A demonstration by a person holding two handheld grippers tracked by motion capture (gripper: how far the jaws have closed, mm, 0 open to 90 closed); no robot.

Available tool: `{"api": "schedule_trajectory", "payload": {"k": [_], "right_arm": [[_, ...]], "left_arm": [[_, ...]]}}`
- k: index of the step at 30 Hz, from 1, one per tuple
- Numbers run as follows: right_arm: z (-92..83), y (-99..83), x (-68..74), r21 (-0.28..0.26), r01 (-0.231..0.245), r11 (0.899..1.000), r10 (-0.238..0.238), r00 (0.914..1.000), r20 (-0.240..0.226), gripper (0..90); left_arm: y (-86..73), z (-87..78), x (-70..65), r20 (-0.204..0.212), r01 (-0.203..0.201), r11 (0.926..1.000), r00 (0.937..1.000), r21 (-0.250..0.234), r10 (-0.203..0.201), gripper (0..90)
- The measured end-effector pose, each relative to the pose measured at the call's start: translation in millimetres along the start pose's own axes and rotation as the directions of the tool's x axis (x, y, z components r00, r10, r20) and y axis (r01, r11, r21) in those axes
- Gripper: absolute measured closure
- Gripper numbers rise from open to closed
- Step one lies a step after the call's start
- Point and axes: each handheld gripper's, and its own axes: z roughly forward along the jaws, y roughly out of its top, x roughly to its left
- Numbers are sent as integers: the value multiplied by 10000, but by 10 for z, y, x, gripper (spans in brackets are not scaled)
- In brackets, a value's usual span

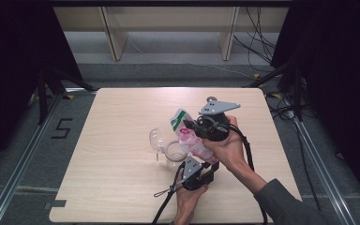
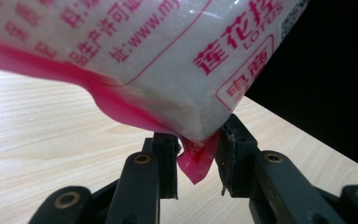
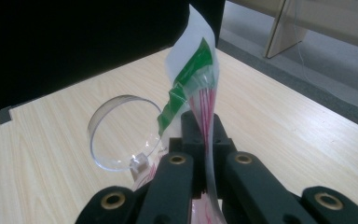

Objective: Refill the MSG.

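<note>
A: What writing can be read on the white plastic bag with pink print and a green top strip (image 1: 190, 137)?

B: In the left gripper view the bag (image 2: 135, 56) carries pink Chinese characters, the start of a web address, "www.my", and the Latin letters "LOTUS" partly cut off beneath large characters. A boxed label with two more characters sits near its lower corner.

A: How does the left gripper (image 1: 198, 172) stand?

B: Its jaws are partly open, closed on the bag's pink bottom corner, which hangs down between the pads; both pads press against the bag's sides. The bag looks full of something white.

A: And the right gripper (image 1: 191, 125)?

B: In the right gripper view its jaws (image 3: 200, 135) are pinched fully together on the thin film just below the green strip, so the bag's top (image 3: 193, 70) stands up above them.

A: Where is the bag, then?

B: Held clear of the light wooden tabletop (image 1: 117, 187), tilted, stretched between the two grippers near the tabletop's middle, the green end higher and farther from the person.

A: Anything close by?

B: A clear round plastic jar (image 1: 174, 151) stands just beside the bag's lower part, its hinged clear lid (image 1: 156, 139) open to the left. In the right gripper view the lid (image 3: 121, 133) lies just left of the jaws.

A: Room to move?

B: Bare wood stretches wide to the left and toward the far edge; the right edge is nearer the right hand (image 1: 229, 149).
</note>
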Motion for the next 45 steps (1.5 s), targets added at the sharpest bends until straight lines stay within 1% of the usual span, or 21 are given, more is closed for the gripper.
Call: {"api": "schedule_trajectory", "payload": {"k": [3,4,5,7,8,10,11,13,14,15,16,23,30,32,33,34,35,38,41,42,45], "right_arm": [[34,14,1,113,237,9997,-237,9997,-50,900],[45,12,20,103,26,9999,-26,10000,-17,900],[57,18,14,108,294,9995,-294,9996,-7,900],[80,21,20,172,379,9991,-379,9993,-17,900],[87,18,42,186,86,9998,-87,9999,56,900],[107,25,36,271,202,9994,-201,9998,-33,900],[113,25,26,221,300,9993,-301,9995,39,900],[134,24,40,159,-21,9999,18,9999,166,900],[146,33,24,125,243,9996,-245,9996,143,900],[146,38,34,280,40,9996,-43,10000,87,900],[152,40,33,267,21,9996,-22,10000,51,900],[197,65,41,354,255,9990,-257,9997,57,900],[254,95,67,389,156,9991,-165,9996,250,900],[267,108,65,466,273,9985,-286,9992,266,900],[272,115,76,537,155,9984,-166,9997,196,900],[272,123,88,595,110,9982,-124,9996,236,900],[290,133,71,538,454,9975,-464,9988,170,900],[318,136,96,522,270,9983,-286,9991,310,900],[332,144,90,656,416,9970,-429,9989,186,900],[337,143,89,636,413,9971,-427,9989,199,900],[346,153,93,573,535,9969,-550,9982,245,900]], "left_arm": [[2,8,2,77,-133,9999,9999,-37,133,708],[0,11,3,97,-244,9997,9997,-47,244,709],[1,13,2,121,-260,9996,9996,-83,261,710],[3,13,5,96,-227,9997,9997,-89,227,712],[1,13,10,80,-317,9995,9995,-60,317,712],[4,6,25,68,-509,9987,9987,93,509,713],[3,16,18,94,-298,9995,9995,-63,298,714],[5,16,19,116,-290,9995,9995,-86,291,715],[8,15,21,141,-312,9995,9994,-57,313,716],[14,6,35,125,-489,9987,9987,109,488,715],[17,17,24,248,-166,9998,9995,-108,169,716],[33,31,25,329,-156,9997,9993,-200,162,719],[51,37,45,418,-35,9994,9991,-331,48,721],[65,26,64,427,-271,9995,9987,-141,276,722],[66,33,45,519,14,9992,9987,-408,7,723],[68,33,45,556,29,9989,9985,-474,-2,723],[72,36,51,552,1,9988,9985,-491,26,723],[76,40,58,539,-35,9989,9985,-461,60,724],[81,41,60,452,-180,9992,9988,-353,196,725],[81,48,52,463,-6,9986,9989,-525,30,726],[92,40,76,412,-272,9990,9987,-361,287,727]]}}
